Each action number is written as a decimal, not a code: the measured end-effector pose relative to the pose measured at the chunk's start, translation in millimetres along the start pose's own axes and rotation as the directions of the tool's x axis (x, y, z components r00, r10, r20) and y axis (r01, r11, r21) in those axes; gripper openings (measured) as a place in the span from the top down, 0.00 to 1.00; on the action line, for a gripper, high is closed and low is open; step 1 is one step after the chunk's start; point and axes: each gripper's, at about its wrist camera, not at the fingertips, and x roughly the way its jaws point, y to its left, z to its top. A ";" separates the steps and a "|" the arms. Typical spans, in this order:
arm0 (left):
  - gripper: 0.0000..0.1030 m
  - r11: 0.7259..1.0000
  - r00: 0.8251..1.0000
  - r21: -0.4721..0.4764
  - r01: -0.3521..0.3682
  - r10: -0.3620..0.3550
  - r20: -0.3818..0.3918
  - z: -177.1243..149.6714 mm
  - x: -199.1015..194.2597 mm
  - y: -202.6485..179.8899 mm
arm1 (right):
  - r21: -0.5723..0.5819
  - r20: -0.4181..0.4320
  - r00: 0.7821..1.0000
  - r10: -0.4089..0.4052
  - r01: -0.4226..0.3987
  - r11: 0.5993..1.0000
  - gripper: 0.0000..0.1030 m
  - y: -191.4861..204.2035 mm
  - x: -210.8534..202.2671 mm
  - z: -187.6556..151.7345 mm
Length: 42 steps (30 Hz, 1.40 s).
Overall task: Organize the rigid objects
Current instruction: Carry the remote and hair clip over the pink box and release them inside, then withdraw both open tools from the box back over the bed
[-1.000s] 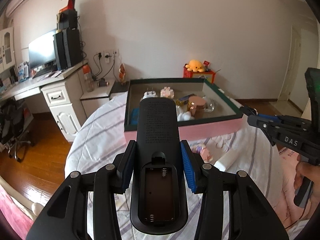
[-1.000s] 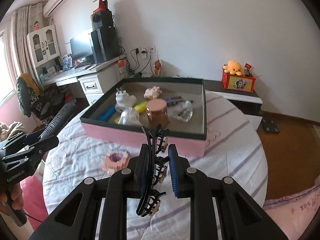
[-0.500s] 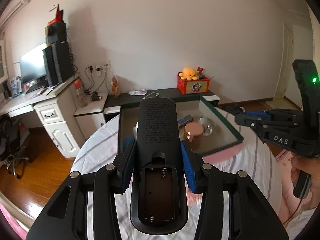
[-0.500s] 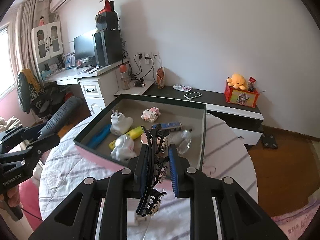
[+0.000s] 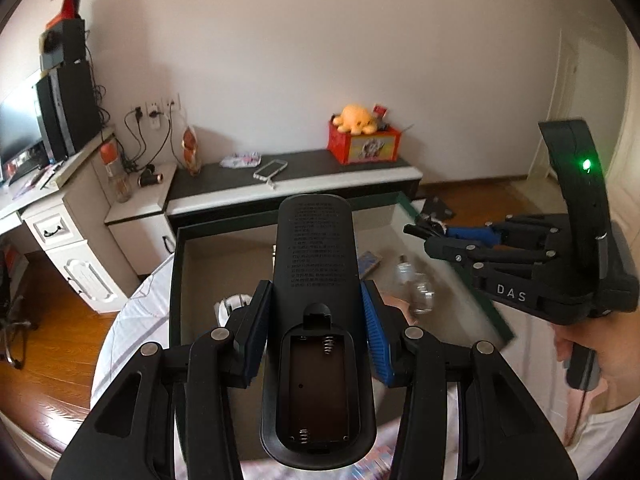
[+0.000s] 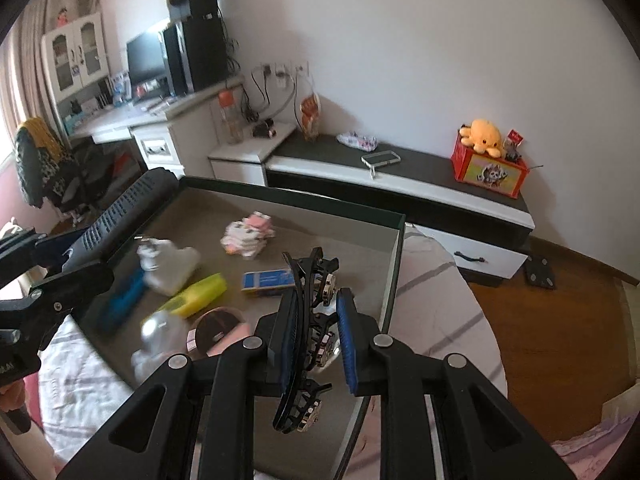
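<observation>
My left gripper (image 5: 316, 320) is shut on a black remote control (image 5: 314, 252), its back up and the battery bay uncovered. The remote hangs over the near left part of a shallow box with a dark green rim (image 5: 176, 276). My right gripper (image 6: 316, 336) is shut on a black hair clip (image 6: 304, 312) set with small stones, held above the box's right side (image 6: 396, 264). Each gripper shows in the other's view: the right gripper (image 5: 424, 236) at the right, the remote (image 6: 120, 212) at the left. Inside lie a white figurine (image 6: 168, 260), a pink block toy (image 6: 248, 234), a blue packet (image 6: 266, 280) and a pink tin (image 6: 216, 330).
The box sits on a round table with a striped cloth (image 6: 436, 280). Behind it runs a low dark-topped cabinet (image 6: 400, 172) with a phone and a red box topped by an orange plush (image 6: 486, 140). A desk stands at the left; wooden floor lies to the right.
Both grippers have moved forward from in front of the box to above it, so its contents now lie under the fingers. Both grips are unchanged.
</observation>
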 end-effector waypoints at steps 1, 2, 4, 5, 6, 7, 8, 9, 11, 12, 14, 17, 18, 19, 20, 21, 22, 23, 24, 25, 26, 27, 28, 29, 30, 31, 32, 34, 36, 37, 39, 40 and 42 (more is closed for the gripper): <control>0.57 1.000 1.000 -0.003 0.001 -0.001 -0.018 3.4 12.1 2.6 | -0.006 -0.017 1.000 -0.004 0.004 1.000 0.81 -1.1 8.8 3.8; 0.57 1.000 0.999 -0.007 -0.003 0.003 -0.037 5.6 21.3 5.0 | -0.011 -0.029 1.000 -0.007 0.007 1.000 0.81 -2.3 15.9 7.5; 0.57 1.000 0.998 -0.002 -0.023 0.022 -0.062 9.2 36.9 8.3 | -0.019 -0.056 0.998 -0.010 0.009 1.000 0.81 -4.2 29.9 14.1; 0.57 1.000 0.997 0.000 -0.026 0.026 -0.071 10.1 44.3 8.9 | -0.024 -0.066 0.998 -0.017 0.016 1.000 0.81 -4.8 36.4 17.1; 0.57 1.000 0.996 -0.002 -0.028 0.028 -0.086 10.2 50.7 10.5 | -0.030 -0.082 0.996 -0.023 0.021 0.999 0.81 -5.3 43.1 19.5; 0.57 0.999 0.994 -0.001 -0.033 0.033 -0.100 9.5 56.6 10.5 | -0.036 -0.094 0.995 -0.027 0.024 0.999 0.81 -5.8 48.8 21.5; 0.57 0.999 0.993 -0.002 -0.042 0.041 -0.107 8.9 62.2 11.6 | -0.040 -0.103 0.994 -0.032 0.028 0.999 0.81 -6.6 54.6 23.2; 0.57 0.999 0.992 -0.002 -0.046 0.045 -0.117 7.9 66.9 12.7 | -0.042 -0.116 0.993 -0.036 0.031 0.999 0.81 -7.2 59.0 23.7; 0.57 0.999 0.991 0.002 -0.052 0.052 -0.126 5.7 72.3 12.7 | -0.046 -0.132 0.990 -0.044 0.038 0.998 0.81 -8.0 67.5 24.1; 0.57 0.998 0.990 0.002 -0.060 0.060 -0.130 3.9 74.2 12.4 | -0.051 -0.144 0.988 -0.052 0.045 0.998 0.81 -8.2 71.7 23.3; 0.57 0.997 0.988 0.006 -0.073 0.073 -0.136 1.6 76.9 13.9 | -0.063 -0.143 0.987 -0.068 0.060 0.996 0.80 -7.6 71.5 23.6; 0.57 0.997 0.988 -0.002 -0.071 0.070 -0.135 0.0 77.5 15.3 | -0.044 -0.133 0.989 -0.062 0.057 0.997 0.80 -11.1 68.4 25.1; 0.57 0.997 0.988 0.000 -0.072 0.072 -0.134 -0.6 76.7 15.1 | -0.043 -0.127 0.990 -0.065 0.060 0.997 0.80 -11.2 67.6 25.7; 0.57 0.998 0.988 0.003 -0.069 0.069 -0.136 -0.8 76.5 14.4 | -0.041 -0.121 0.990 -0.067 0.062 0.997 0.80 -11.3 66.5 26.5; 0.56 0.998 0.988 0.003 -0.067 0.067 -0.136 -0.6 76.3 13.8 | -0.036 -0.116 0.991 -0.066 0.062 0.997 0.80 -11.8 65.0 26.7; 0.56 0.998 0.989 0.001 -0.067 0.067 -0.132 -0.4 74.9 13.5 | -0.031 -0.103 0.992 -0.068 0.065 0.997 0.78 -12.6 61.6 25.9; 0.56 0.998 0.991 -0.003 -0.069 0.068 -0.117 0.0 71.1 13.3 | -0.028 -0.093 0.993 -0.073 0.071 0.997 0.69 -12.0 60.9 27.1; 0.54 0.998 0.992 -0.007 -0.070 0.069 -0.103 1.5 67.9 13.8 | -0.022 -0.079 0.994 -0.080 0.078 0.997 0.49 -12.6 56.7 26.0; 0.51 0.997 0.994 -0.018 -0.075 0.073 -0.086 2.7 62.0 14.5 | -0.020 -0.064 0.995 -0.081 0.080 0.997 0.38 -12.2 53.8 25.9; 0.43 0.997 0.994 -0.029 -0.074 0.071 -0.079 3.9 58.6 16.0 | -0.023 -0.050 0.996 -0.073 0.072 0.997 0.28 -10.5 51.7 26.2; 0.37 0.997 0.996 -0.040 -0.062 0.059 -0.069 4.2 52.8 17.1 | -0.024 -0.043 0.997 -0.064 0.063 0.998 0.27 -8.5 48.6 26.3; 0.34 0.998 0.997 -0.045 -0.055 0.052 -0.061 4.5 48.2 18.0 | -0.024 -0.042 0.997 -0.059 0.058 0.998 0.27 -6.9 44.7 25.2; 0.31 0.997 0.997 -0.044 -0.056 0.054 -0.049 4.0 41.1 18.1 | -0.024 -0.035 0.998 -0.055 0.054 0.998 0.27 -5.1 41.1 24.5; 0.26 0.997 0.997 -0.040 -0.064 0.062 -0.039 3.6 34.3 18.1 | -0.022 -0.025 0.998 -0.053 0.053 0.998 0.26 -3.1 36.3 23.7; 0.23 0.997 0.997 -0.039 -0.072 0.071 -0.032 3.0 27.9 18.1 | -0.018 -0.020 0.999 -0.050 0.049 0.999 0.24 -1.6 30.3 22.2; 0.19 0.996 0.997 -0.041 -0.082 0.082 -0.017 1.3 17.6 18.9 | -0.011 -0.017 0.999 -0.040 0.040 0.999 0.23 0.0 23.9 20.5; 0.14 0.995 0.996 -0.043 -0.090 0.090 -0.007 -0.1 10.8 19.7 | -0.007 -0.009 0.999 -0.035 0.035 0.999 0.23 1.3 19.4 19.3; 0.09 0.992 0.993 -0.056 -0.116 0.116 0.004 -4.4 -6.7 22.3 | 0.003 0.015 1.000 -0.020 0.020 1.000 0.22 5.5 4.0 14.5; 0.06 0.988 0.990 -0.074 -0.136 0.138 0.026 -10.8 -26.7 25.0 | 0.012 0.044 0.999 -0.019 0.018 1.000 0.20 10.9 -13.8 8.6; 0.06 0.986 0.988 -0.080 -0.148 0.150 0.032 -13.4 -33.9 26.0 | 0.007 0.064 0.998 -0.024 0.024 1.000 0.20 15.4 -24.7 4.6; 0.03 0.982 0.983 -0.086 -0.168 0.173 0.055 -21.0 -53.4 27.2 | -0.007 0.089 0.996 -0.031 0.032 0.999 0.16 24.5 -40.9 -2.5; 0.02 0.979 0.979 -0.085 -0.184 0.190 0.070 -26.5 -66.2 27.1 | -0.015 0.102 0.994 -0.036 0.037 0.999 0.15 29.3 -48.7 -6.3; 0.00 0.975 0.972 -0.089 -0.202 0.211 0.101 -35.2 -85.1 26.5 | -0.047 0.120 0.991 -0.054 0.060 0.997 0.10 41.1 -66.4 -15.3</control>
